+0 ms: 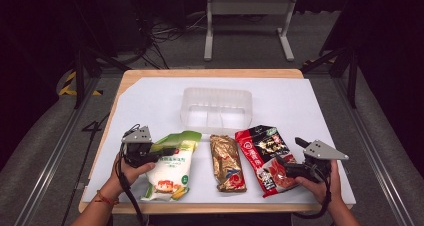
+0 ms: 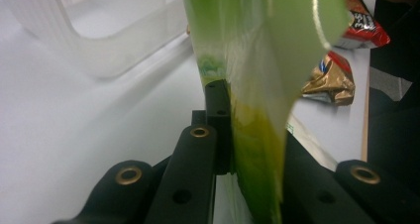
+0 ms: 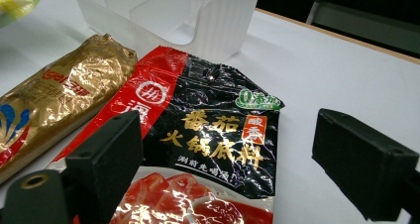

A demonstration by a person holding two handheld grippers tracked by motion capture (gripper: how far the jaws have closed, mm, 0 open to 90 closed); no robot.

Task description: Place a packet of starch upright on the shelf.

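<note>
Two jaws of your left gripper pinch the green-and-white pouch by its thin side edge at the table's near left. It's soft and floppy, likely sagging; grip deeper. Your right gripper gapes over the red pouch; beyond, the clear bin.

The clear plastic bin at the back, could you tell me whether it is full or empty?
Empty: the clear plastic bin shows only bare dividers and floor inside.

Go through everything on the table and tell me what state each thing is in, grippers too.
Green pouch: sealed, top edge pinched and lifted.
Gold pouch: sealed, lying flat, untouched.
Red pouch: sealed, lying flat, not gripped.
Bin: upright, empty.
Left gripper: shut on the green pouch.
Right gripper: open, over the red pouch.
</note>
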